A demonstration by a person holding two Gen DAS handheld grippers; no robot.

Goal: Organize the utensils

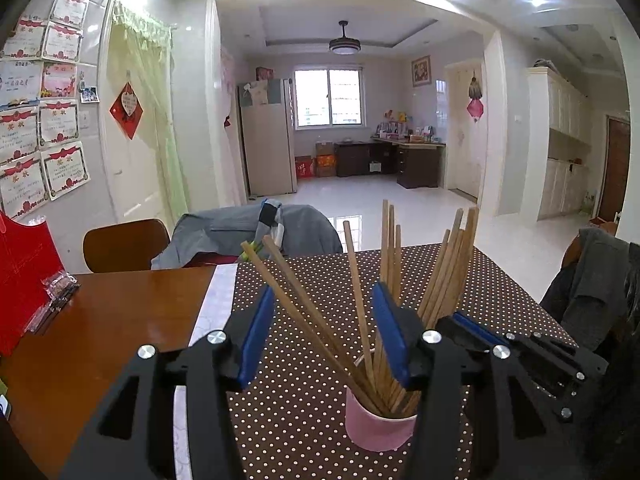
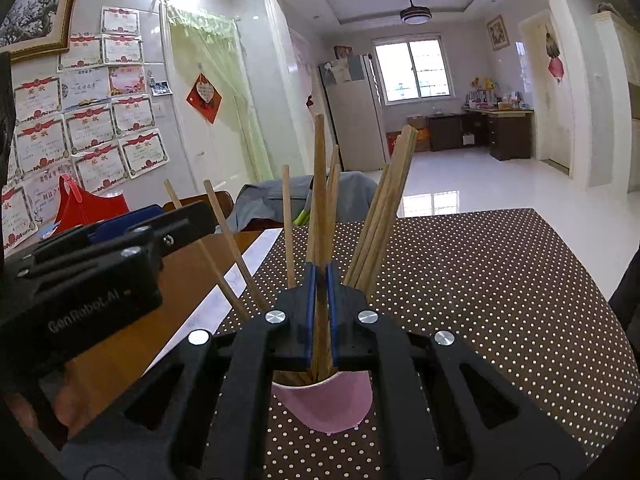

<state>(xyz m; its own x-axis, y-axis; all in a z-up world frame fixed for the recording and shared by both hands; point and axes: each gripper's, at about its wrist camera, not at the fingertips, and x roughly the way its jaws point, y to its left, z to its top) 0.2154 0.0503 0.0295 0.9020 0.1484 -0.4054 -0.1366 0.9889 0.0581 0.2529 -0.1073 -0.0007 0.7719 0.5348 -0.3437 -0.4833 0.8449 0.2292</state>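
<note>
A pink cup (image 1: 372,426) stands on the dotted brown cloth (image 1: 320,420) with several wooden chopsticks (image 1: 444,276) fanning out of it. My left gripper (image 1: 323,292) is open just above the cup's rim; three leaning chopsticks (image 1: 298,300) pass between its blue pads without being pressed. In the right wrist view my right gripper (image 2: 321,270) is shut on an upright chopstick (image 2: 319,184) whose lower end sits in the cup (image 2: 324,404). The right gripper (image 1: 472,322) shows at the right of the left view, and the left gripper (image 2: 180,218) at the left of the right view.
The cloth (image 2: 480,300) covers the right part of a wooden table (image 1: 120,328). A red bag (image 1: 24,272) and small packets (image 1: 56,300) lie at the far left. A chair draped with a grey jacket (image 1: 240,228) stands behind the table, and another jacket (image 1: 596,280) hangs at right.
</note>
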